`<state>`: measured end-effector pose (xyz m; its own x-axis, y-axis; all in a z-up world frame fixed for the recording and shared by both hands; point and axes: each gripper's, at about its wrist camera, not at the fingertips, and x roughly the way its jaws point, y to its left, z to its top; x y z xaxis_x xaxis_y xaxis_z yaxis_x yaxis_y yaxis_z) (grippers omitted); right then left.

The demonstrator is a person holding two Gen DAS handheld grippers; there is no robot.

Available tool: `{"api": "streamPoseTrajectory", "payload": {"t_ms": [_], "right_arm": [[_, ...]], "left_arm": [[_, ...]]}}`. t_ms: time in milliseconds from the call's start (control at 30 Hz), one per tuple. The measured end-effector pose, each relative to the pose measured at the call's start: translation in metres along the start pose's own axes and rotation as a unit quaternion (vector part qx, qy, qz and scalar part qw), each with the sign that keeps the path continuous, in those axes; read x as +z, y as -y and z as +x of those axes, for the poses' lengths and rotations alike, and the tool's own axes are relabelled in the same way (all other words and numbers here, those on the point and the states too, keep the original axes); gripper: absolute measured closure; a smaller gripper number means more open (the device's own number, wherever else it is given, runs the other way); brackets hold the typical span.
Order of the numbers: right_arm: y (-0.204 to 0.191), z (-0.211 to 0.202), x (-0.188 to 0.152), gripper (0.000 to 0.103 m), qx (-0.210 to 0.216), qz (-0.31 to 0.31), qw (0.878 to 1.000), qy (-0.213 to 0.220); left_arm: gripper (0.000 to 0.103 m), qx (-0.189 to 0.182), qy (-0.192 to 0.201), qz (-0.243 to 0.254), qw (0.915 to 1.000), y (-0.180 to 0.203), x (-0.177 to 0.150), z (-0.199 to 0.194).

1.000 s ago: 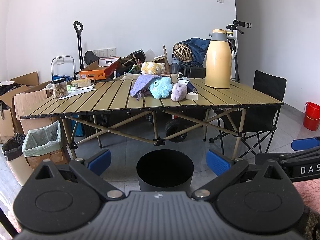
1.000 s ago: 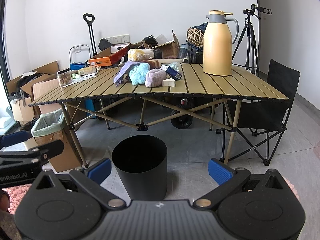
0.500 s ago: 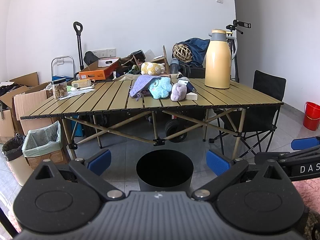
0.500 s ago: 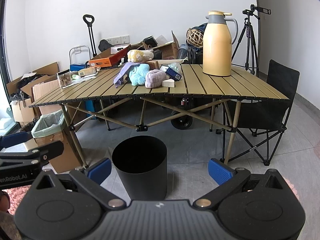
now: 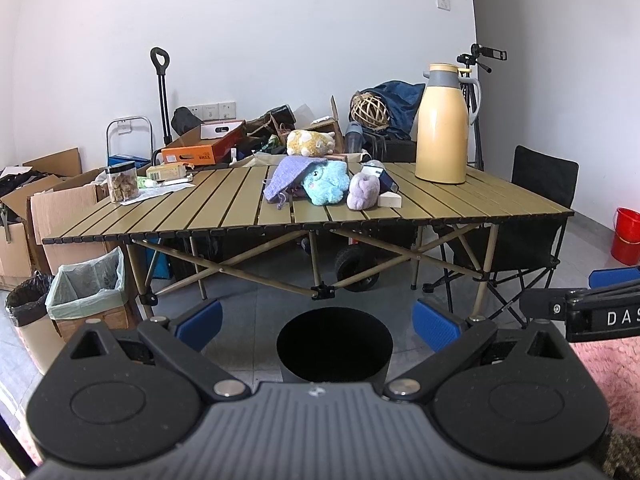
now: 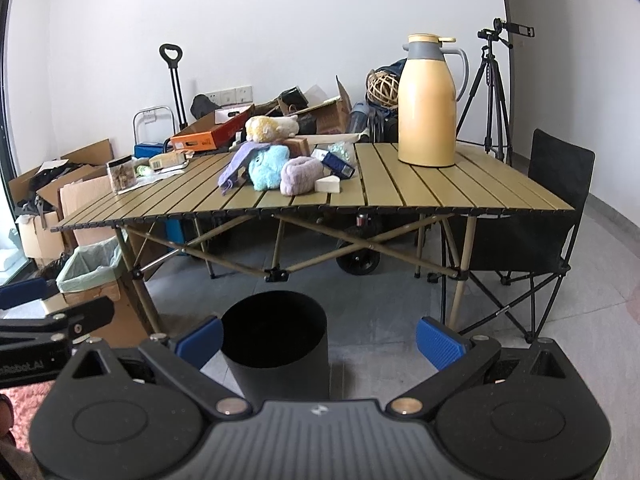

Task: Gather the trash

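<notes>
A black round bin (image 5: 334,346) stands on the floor in front of a folding slatted table (image 5: 224,208); it also shows in the right wrist view (image 6: 276,344). On the table lie a purple cloth (image 5: 288,174), a blue plush toy (image 5: 325,184), a lilac plush (image 5: 362,191), a white wedge (image 5: 390,200) and a dark blue packet (image 6: 338,164). My left gripper (image 5: 318,324) is open and empty, just above the bin. My right gripper (image 6: 320,338) is open and empty, to the right of the bin.
A tall yellow thermos (image 5: 442,124) stands on the table's right part, a clear jar (image 5: 122,182) on its left. A lined box (image 5: 86,300), cardboard boxes and clutter stand left and behind. A black folding chair (image 6: 532,224), a tripod (image 6: 490,92) and a red bucket (image 5: 626,236) are to the right.
Both views have shifted very slightly toward the table. Nothing else has moved and both grippers stay open.
</notes>
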<state>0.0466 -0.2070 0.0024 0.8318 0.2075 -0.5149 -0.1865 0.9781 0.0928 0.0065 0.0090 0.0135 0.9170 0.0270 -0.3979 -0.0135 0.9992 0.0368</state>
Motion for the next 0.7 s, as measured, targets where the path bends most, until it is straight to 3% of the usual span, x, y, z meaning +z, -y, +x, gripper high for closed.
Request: {"api": "streamPoseTrajectory", "payload": {"t_ms": [700], "right_arm": [[0.022, 0.074, 0.037, 0.000, 0.014, 0.010, 0.999, 0.039]], "left_arm": [[0.000, 0.019, 0.010, -0.007, 0.9998, -0.002, 0.033, 0.072]]}}
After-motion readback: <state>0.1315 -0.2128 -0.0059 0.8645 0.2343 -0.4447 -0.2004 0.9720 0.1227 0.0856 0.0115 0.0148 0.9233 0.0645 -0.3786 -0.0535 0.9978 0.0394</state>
